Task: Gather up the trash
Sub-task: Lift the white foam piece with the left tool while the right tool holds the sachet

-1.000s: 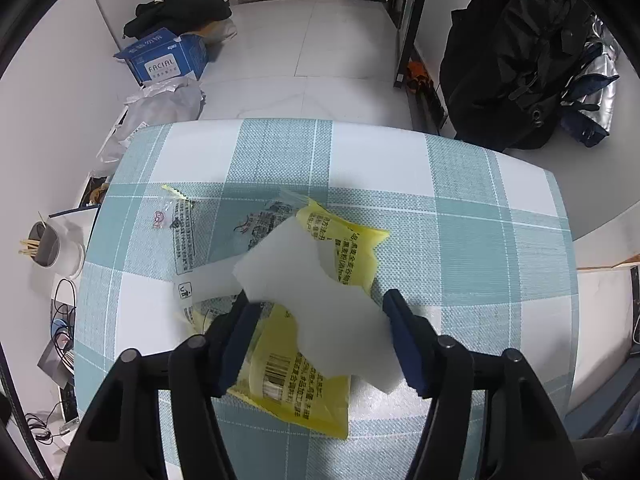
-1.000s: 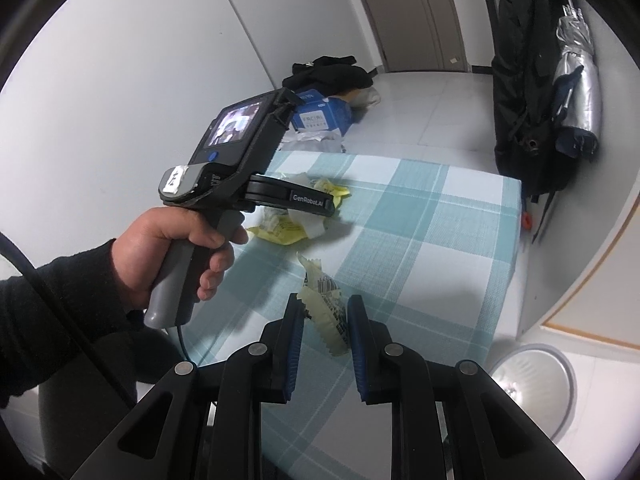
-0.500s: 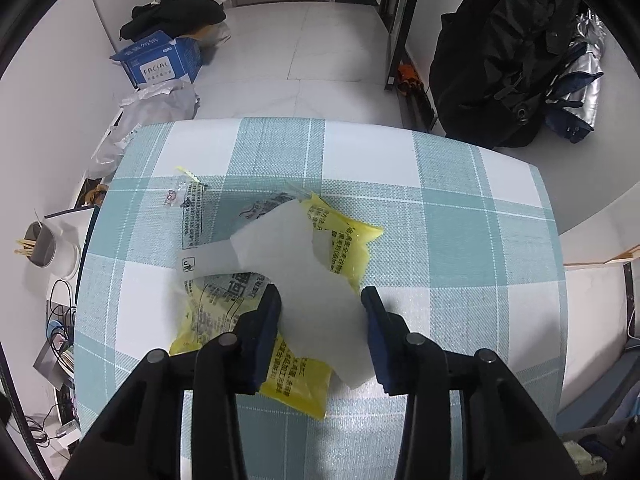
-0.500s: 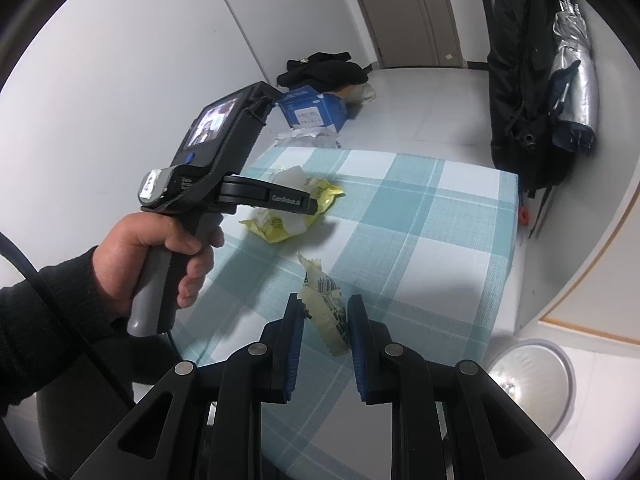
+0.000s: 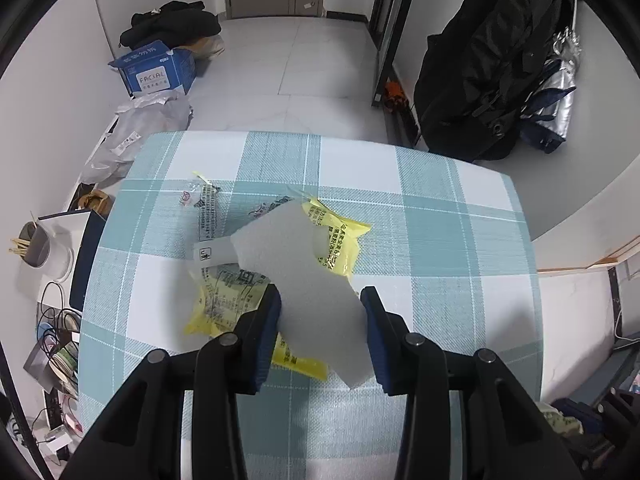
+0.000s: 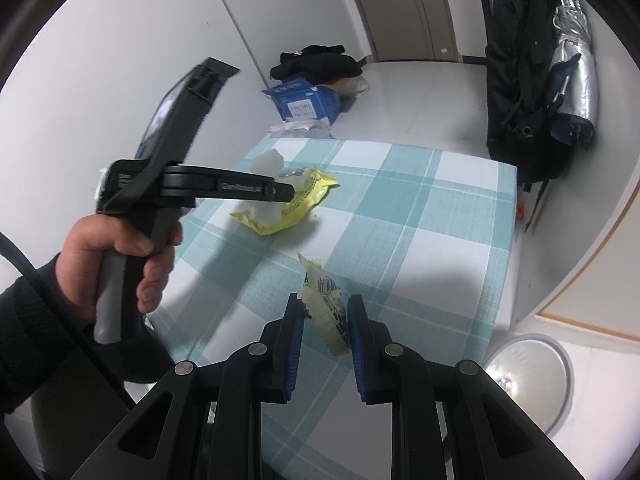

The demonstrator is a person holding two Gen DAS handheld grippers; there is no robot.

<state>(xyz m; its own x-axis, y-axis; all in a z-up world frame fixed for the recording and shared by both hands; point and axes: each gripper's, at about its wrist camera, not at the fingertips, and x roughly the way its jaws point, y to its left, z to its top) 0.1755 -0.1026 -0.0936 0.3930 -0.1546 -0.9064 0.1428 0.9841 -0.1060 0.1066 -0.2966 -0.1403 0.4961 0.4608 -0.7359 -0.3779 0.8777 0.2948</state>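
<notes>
My left gripper (image 5: 322, 312) is shut on a white foam sheet (image 5: 296, 264) and holds it above the checked table (image 5: 440, 216). A yellow wrapper (image 5: 340, 240) and a clear printed wrapper (image 5: 208, 210) lie under it. In the right wrist view the left gripper (image 6: 280, 192) hangs over the yellow wrapper (image 6: 298, 206) with the foam sheet (image 6: 266, 164) in it. My right gripper (image 6: 323, 312) is shut on a pale crumpled wrapper (image 6: 326, 300) above the table's near edge.
A round bin with a shiny liner (image 6: 528, 376) stands on the floor right of the table. A blue box (image 5: 154, 72), black clothes (image 5: 172, 26) and a black bag (image 5: 492, 60) lie beyond. A cluttered desk (image 5: 52, 280) is at the left.
My left gripper closed on the white foam sheet and lifted it off the yellow wrapper, rising and pulling back. My right gripper kept its hold on the crumpled wrapper.
</notes>
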